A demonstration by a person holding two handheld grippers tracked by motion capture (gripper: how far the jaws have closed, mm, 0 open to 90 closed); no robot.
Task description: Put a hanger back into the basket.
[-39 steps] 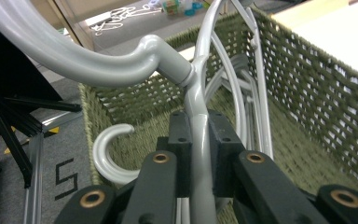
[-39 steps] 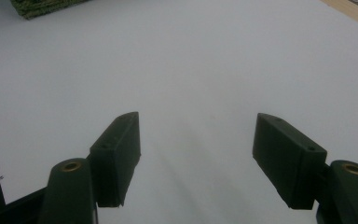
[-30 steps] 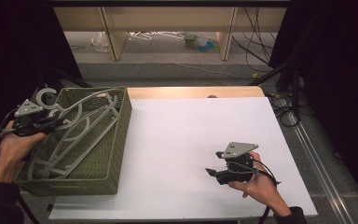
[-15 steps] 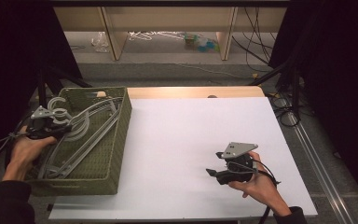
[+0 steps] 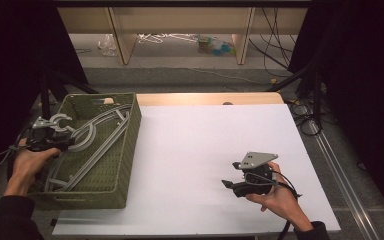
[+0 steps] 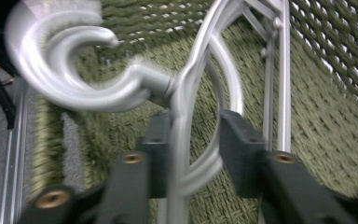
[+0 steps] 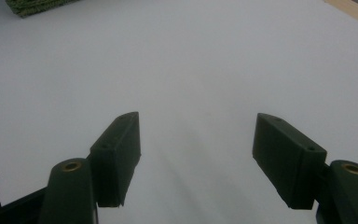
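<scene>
Left tongs (image 6: 193, 140) have just been opening, grey hanger (image 5: 87, 137) sitting loose between the jaws, in the green basket (image 5: 125, 165) at frame left. Right tongs (image 7: 196, 158) hovering wide, empty, over the white counter (image 5: 205, 150).

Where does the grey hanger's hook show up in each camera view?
High view: hook at far left, over the green basket edge.
Left gripper view: hook upper left, above the fingers.
Right gripper view: not in it.
Shared landmark: the green basket.
</scene>
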